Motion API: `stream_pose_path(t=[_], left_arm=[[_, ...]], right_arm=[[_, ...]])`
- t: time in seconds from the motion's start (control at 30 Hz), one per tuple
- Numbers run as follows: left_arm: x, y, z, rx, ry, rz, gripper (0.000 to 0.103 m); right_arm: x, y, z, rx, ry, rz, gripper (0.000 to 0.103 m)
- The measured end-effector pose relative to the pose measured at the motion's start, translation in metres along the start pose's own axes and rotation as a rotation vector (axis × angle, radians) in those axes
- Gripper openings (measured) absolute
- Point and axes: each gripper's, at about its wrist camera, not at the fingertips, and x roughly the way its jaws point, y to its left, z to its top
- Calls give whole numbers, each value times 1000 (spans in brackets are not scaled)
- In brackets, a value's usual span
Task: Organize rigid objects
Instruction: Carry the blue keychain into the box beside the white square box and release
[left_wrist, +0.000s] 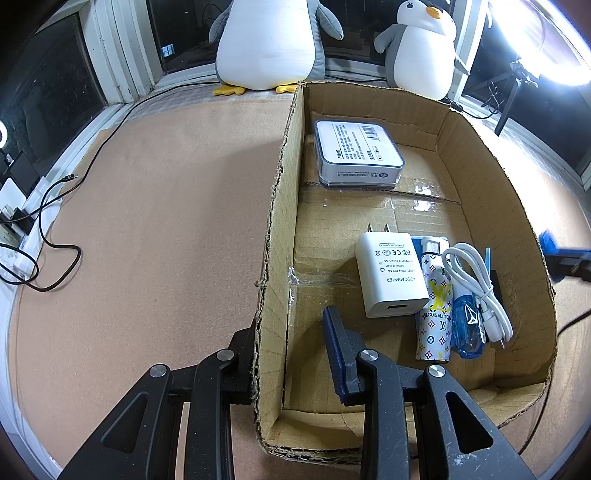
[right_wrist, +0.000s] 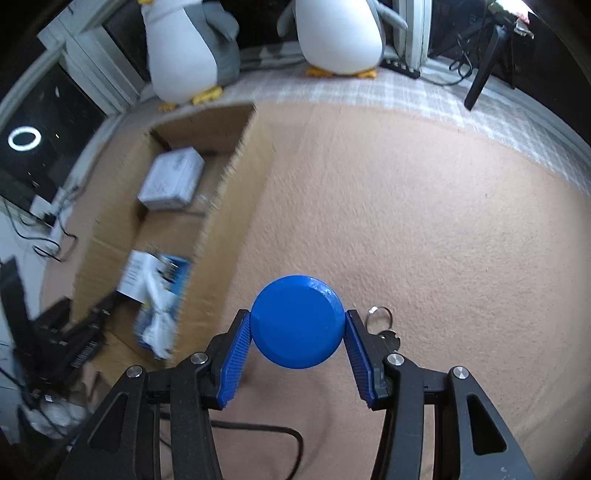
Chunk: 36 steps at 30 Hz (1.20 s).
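An open cardboard box (left_wrist: 280, 206) lies on the tan mat. Inside it are a white flat case (left_wrist: 356, 151), a white AC adapter (left_wrist: 391, 275), a patterned lighter (left_wrist: 436, 306), a blue lighter (left_wrist: 467, 325) and a coiled white cable (left_wrist: 476, 288). My left gripper (left_wrist: 286, 325) stands open astride the box's left wall, one finger outside and one inside. My right gripper (right_wrist: 297, 315) is shut on a round blue disc (right_wrist: 295, 325), held over the mat to the right of the box (right_wrist: 229, 192). A key on a ring (right_wrist: 384, 325) lies beside its right finger.
Two plush penguins (left_wrist: 266, 44) (left_wrist: 421, 48) sit at the back by the window. Black cables (left_wrist: 55, 236) and a power strip lie at the mat's left edge. A ring light on a stand (left_wrist: 517, 81) is at the back right. A black cable (right_wrist: 280, 432) runs under the right gripper.
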Motion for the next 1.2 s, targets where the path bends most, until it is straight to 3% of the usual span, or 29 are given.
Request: stream_pose_path(t=[0.2, 0.4, 0.63, 0.83, 1.2], left_arm=[[0, 0, 0, 0, 0, 0, 31], [-1, 0, 0, -3, 0, -1, 31], [-1, 1, 0, -6, 1, -6, 31], [-1, 1, 1, -8, 1, -8, 32], [0, 1, 0, -10, 2, -8, 32]], right_arm=[[-27, 38, 6, -41, -62, 73, 46], [-10, 77, 34, -77, -71, 99, 46], [21, 102, 62, -110, -42, 50, 46], [52, 110, 82, -165, -32, -75, 46], [71, 111, 101, -187, -13, -125, 46]])
